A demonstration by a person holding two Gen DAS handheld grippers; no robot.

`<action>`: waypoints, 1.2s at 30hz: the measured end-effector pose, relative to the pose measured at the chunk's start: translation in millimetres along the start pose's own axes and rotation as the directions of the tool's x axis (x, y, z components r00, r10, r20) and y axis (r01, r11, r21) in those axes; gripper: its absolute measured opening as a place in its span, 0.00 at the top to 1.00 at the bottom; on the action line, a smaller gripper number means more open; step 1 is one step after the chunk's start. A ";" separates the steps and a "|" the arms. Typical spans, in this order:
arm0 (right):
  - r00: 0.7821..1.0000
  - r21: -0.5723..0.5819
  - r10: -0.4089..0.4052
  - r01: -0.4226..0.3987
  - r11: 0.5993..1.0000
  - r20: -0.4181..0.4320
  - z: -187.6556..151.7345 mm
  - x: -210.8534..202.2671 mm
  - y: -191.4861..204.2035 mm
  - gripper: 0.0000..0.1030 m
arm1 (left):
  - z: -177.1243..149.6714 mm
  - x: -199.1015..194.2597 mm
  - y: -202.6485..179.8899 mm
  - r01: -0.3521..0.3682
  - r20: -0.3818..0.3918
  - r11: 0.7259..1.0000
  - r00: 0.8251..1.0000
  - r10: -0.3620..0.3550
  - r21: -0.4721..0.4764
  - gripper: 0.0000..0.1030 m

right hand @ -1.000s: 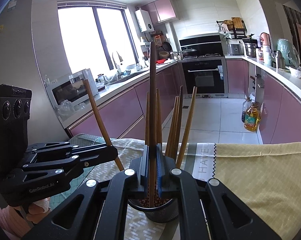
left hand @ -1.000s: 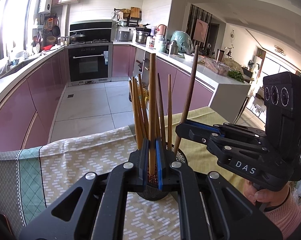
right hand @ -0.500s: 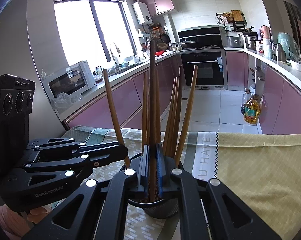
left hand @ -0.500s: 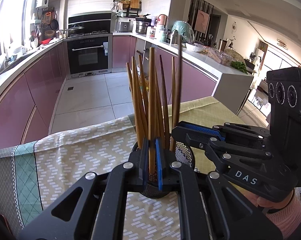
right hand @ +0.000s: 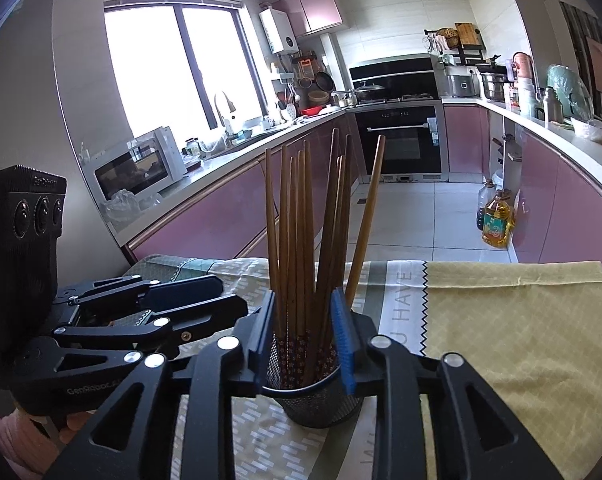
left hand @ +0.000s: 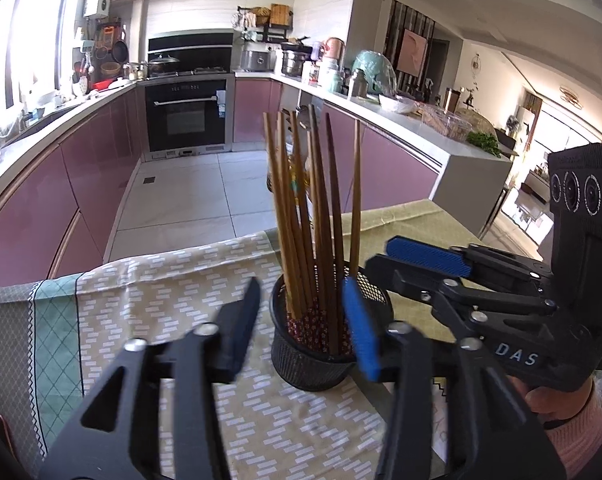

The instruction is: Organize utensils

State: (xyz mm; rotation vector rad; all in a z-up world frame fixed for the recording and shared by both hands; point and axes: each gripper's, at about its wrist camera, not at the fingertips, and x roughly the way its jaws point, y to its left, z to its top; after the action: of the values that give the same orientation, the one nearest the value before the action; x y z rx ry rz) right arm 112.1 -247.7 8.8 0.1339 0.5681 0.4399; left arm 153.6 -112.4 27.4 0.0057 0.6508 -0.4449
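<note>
Left gripper (left hand: 301,328): jaws wide apart, holding nothing, either side of the mesh cup (left hand: 321,356). Right gripper (right hand: 307,332): jaws apart too, empty, close by the cup rim. Chopsticks (left hand: 313,216) all standing in the cup, bunched, leaning a bit. Cup sits on the patterned tablecloth (left hand: 149,280). No loose chopsticks in view, so sorting looks abt done; only pulling back left, I'd judge.

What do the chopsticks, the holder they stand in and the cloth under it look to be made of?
Chopsticks: apparently wood or bamboo, brown matte shafts, with a patterned dark red coating at their lower ends. Holder: black mesh cup, likely metal wire; see-through lattice wall, solid rim. Tablecloth: woven fabric, matte, with printed patterns and creases.
</note>
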 end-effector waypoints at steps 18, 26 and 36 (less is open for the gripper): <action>0.974 -0.071 -0.145 0.159 0.985 0.172 -45.0 -48.6 30.8 0.06 | -64.5 -87.1 34.2 -0.233 0.232 0.966 0.939 0.252 -0.110 0.05; 0.944 -0.091 -0.193 0.225 0.970 0.267 -63.6 -62.3 51.5 0.06 | -88.9 -113.5 39.3 -0.275 0.302 0.950 0.902 0.309 -0.151 0.05; 0.926 -0.095 -0.205 0.246 0.965 0.316 -74.6 -71.1 59.9 0.06 | -98.4 -131.6 35.7 -0.330 0.363 0.929 0.855 0.370 -0.171 0.05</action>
State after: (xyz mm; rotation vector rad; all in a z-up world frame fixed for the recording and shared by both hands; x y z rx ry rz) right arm -4.2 -224.7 -4.3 0.0063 0.2443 0.2235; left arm 17.6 -13.6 21.3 -0.0600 0.2655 -0.0498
